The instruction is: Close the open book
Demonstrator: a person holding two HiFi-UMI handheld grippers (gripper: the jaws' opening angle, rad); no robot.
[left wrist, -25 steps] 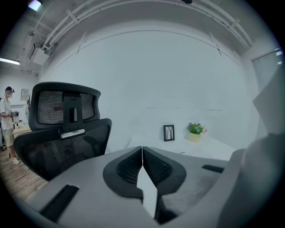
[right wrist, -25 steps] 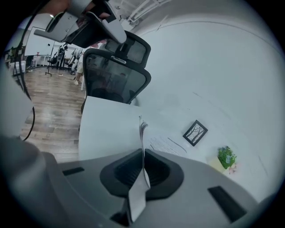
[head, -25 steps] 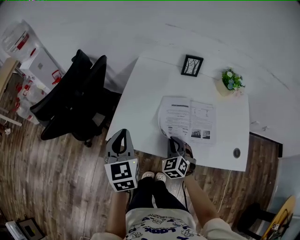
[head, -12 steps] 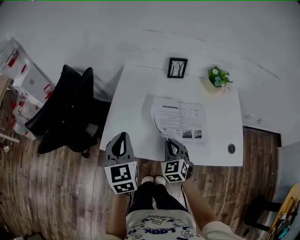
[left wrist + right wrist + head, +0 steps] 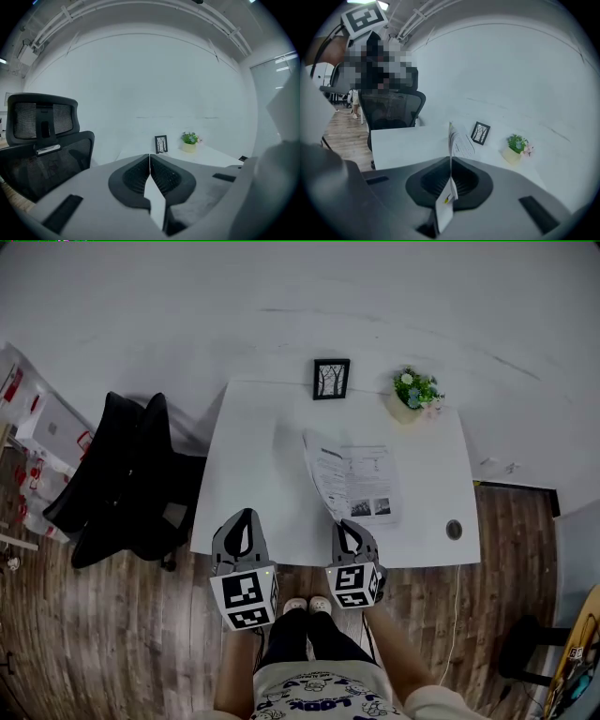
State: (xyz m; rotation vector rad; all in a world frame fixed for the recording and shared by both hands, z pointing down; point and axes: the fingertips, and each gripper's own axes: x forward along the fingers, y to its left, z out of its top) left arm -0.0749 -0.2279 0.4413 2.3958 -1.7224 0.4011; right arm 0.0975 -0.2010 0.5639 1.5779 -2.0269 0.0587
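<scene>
- Head view: the open book (image 5: 361, 484) lies on the white table (image 5: 253, 474), in front of a picture frame (image 5: 331, 379) and a potted plant (image 5: 412, 390). Its left page (image 5: 317, 470) stands lifted. The right gripper (image 5: 346, 527) reaches the book's near left corner. The left gripper (image 5: 245, 515) hangs over the table's near left part, apart from the book.
- Left gripper view: the jaws meet in a closed line with nothing between them. An office chair (image 5: 44, 140) stands at the left.
- Right gripper view: the jaws are pinched together on the lifted page, which rises upright between them.
</scene>
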